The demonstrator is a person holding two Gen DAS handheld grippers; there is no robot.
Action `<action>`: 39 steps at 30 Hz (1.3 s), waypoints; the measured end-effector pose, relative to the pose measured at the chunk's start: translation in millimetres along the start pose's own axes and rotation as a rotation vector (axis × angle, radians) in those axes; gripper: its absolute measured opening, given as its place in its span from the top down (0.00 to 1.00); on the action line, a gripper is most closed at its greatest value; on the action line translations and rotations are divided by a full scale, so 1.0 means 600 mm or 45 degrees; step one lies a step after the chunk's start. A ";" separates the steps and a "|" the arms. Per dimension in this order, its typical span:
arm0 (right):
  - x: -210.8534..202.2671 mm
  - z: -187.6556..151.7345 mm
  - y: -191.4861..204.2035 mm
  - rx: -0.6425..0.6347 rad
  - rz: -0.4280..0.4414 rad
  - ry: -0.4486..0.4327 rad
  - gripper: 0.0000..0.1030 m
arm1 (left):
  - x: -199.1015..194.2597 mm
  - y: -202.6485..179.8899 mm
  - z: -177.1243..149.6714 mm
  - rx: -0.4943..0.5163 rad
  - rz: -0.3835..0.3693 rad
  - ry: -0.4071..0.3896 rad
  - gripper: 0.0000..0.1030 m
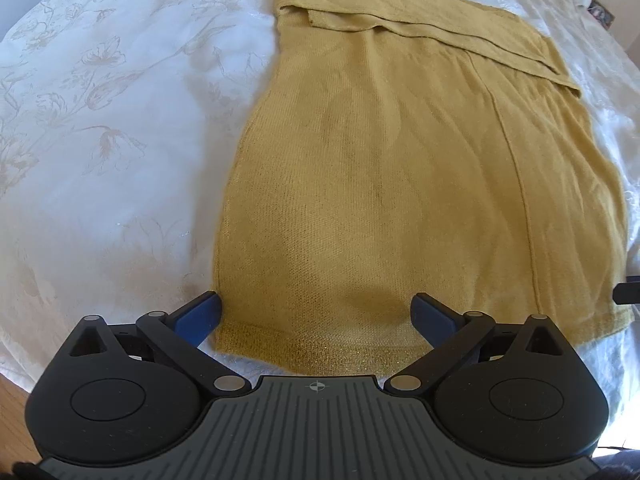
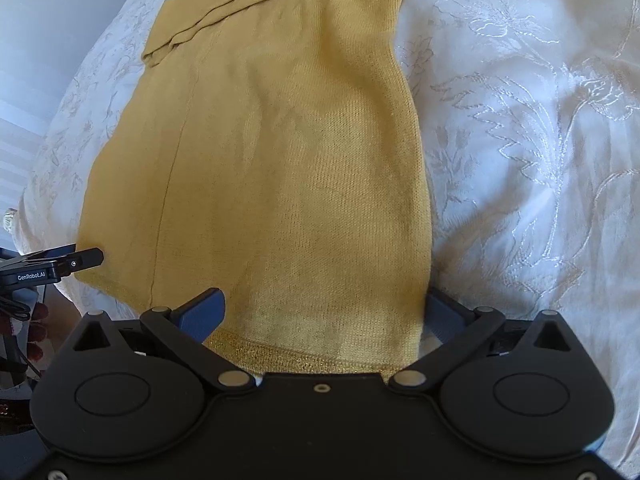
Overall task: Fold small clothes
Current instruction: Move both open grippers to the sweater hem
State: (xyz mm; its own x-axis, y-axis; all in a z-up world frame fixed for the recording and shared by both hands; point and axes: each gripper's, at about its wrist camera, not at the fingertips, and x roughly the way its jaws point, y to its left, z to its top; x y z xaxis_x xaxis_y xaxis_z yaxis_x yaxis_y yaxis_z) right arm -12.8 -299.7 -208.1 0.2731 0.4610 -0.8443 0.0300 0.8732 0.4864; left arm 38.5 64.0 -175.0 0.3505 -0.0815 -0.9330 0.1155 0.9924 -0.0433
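Mustard-yellow knitted garment (image 1: pixel 400 168) lies spread flat on a bed covered by a white bedspread with a woven floral pattern (image 1: pixel 100 120). Its far end carries a folded-over flap of the same knit, laid diagonally across the body. A vertical seam runs down the fabric, right of centre in the left wrist view, left of centre in the right wrist view. The near hem is a ribbed band with a faint gold glint.

Left gripper (image 1: pixel 316 312): jaws spread wide, nothing between them but the hem. Its blue left finger pad (image 1: pixel 200 316) sits at the garment's left edge, beside the near left corner; the right pad rests over the fabric further in. Whether the pads touch the knit cannot be told.

Right gripper (image 2: pixel 324 308): jaws likewise spread wide and holding nothing. Its left pad (image 2: pixel 204 312) lies over the fabric just above the hem; the right pad (image 2: pixel 444 312) sits at the garment's right edge, partly hidden by the cloth.

The two grippers stand side by side along the near hem, each at one corner. In the right wrist view a black part of the left gripper shows at the left border, just beside the garment's side edge. A strip of wooden floor (image 1: pixel 12 400) shows at the lower left of the left wrist view.
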 end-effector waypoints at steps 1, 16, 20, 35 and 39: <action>0.000 -0.001 0.001 -0.010 -0.002 -0.001 0.00 | -0.001 0.003 -0.001 -0.007 0.003 -0.003 0.01; 0.008 0.000 0.008 -0.012 -0.030 -0.005 0.00 | 0.023 0.016 0.017 0.079 -0.095 0.014 0.01; 0.007 -0.002 0.006 -0.012 -0.030 -0.018 0.00 | 0.037 0.013 0.026 0.107 -0.131 0.039 0.01; -0.004 -0.015 -0.006 0.056 -0.013 -0.088 0.00 | 0.054 0.007 0.031 0.059 -0.100 0.081 0.03; 0.001 -0.007 -0.001 0.081 -0.027 -0.066 0.00 | 0.045 0.024 0.030 0.024 -0.121 0.067 0.23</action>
State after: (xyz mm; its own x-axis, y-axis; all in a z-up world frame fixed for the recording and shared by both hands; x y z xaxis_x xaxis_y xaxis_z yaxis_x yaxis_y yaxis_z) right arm -16.4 -299.3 -210.0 0.3210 0.4320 -0.8428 0.0968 0.8703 0.4829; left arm 66.3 74.4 -194.2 0.2882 -0.1695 -0.9424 0.1635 0.9785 -0.1259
